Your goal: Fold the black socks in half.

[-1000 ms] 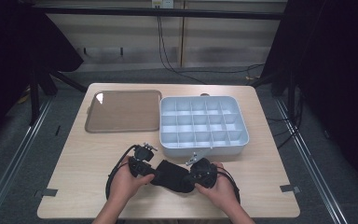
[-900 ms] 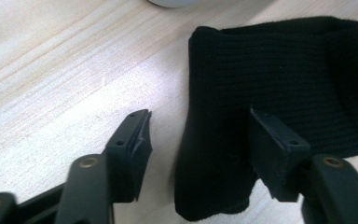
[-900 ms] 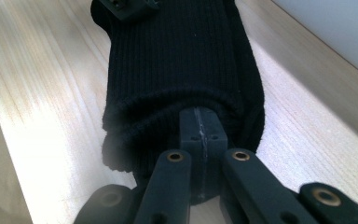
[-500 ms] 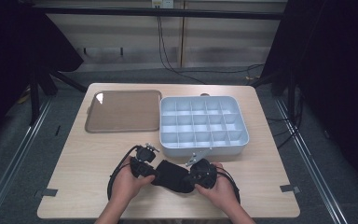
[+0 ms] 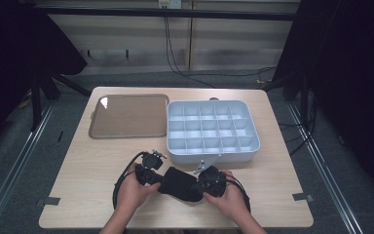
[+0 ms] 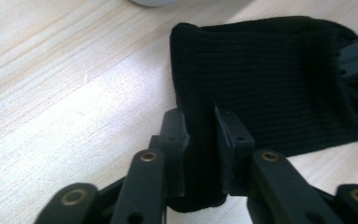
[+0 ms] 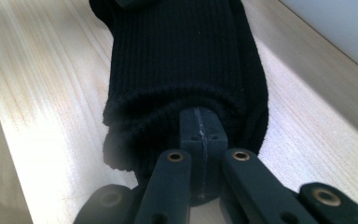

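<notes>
- Your left gripper (image 5: pixel 157 179) sits in the lower middle of the high view, just left of the black knitted sock (image 5: pixel 181 184), and its jaws have just been closing on that sock.
- In the left gripper view your two black pads (image 6: pixel 173 140) pinch a fold of the sock's edge (image 6: pixel 200 154) between them; the fabric fills the narrow gap, so the grip is on.
- Your right gripper (image 5: pixel 203 185) holds the sock's other end, low and right of centre in the high view.
- In the right gripper view its jaws stand pressed together at the bottom centre, their tips (image 7: pixel 203 133) tucked into the ribbed cuff (image 7: pixel 186 98) of the sock.
- The sock lies flat on the wooden table (image 5: pixel 272 161), stretched between your two hands, just below the near wall of the pale blue compartment box (image 5: pixel 213 130).
- The brown tray (image 5: pixel 129 116) rests at the upper left of the tabletop, beside the box and well apart from the sock.
</notes>
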The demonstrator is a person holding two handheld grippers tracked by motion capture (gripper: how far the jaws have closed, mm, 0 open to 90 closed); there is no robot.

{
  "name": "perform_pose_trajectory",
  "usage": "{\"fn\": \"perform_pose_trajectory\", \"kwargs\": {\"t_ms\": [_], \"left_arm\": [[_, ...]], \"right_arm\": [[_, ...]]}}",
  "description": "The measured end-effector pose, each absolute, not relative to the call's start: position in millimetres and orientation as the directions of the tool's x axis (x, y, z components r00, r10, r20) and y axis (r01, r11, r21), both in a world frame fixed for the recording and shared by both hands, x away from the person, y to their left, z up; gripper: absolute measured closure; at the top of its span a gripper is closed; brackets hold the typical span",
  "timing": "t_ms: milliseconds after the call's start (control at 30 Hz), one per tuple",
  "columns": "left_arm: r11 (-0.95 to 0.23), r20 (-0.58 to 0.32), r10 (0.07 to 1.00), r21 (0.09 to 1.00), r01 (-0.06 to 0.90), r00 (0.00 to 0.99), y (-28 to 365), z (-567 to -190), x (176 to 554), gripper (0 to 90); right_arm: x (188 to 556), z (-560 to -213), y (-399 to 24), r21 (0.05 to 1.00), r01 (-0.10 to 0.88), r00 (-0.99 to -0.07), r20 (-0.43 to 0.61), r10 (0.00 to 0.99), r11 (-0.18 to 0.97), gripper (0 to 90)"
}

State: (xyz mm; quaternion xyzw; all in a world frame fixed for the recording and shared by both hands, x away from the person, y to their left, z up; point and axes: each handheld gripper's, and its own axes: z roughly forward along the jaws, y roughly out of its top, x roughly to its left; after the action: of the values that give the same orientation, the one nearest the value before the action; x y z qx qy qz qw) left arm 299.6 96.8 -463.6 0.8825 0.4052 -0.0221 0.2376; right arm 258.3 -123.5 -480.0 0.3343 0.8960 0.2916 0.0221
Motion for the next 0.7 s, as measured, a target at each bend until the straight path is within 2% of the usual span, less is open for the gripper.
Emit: {"fn": "perform_pose_trajectory", "kwargs": {"t_ms": [700], "left_arm": [[-0.601,-0.227,0.635,0.455,0.657,0.738,76,-432,293,78.7]], "right_arm": [[261,-480,-124,0.541,0.604,-0.764,0.183,0.619,0.585,90.0]]}}
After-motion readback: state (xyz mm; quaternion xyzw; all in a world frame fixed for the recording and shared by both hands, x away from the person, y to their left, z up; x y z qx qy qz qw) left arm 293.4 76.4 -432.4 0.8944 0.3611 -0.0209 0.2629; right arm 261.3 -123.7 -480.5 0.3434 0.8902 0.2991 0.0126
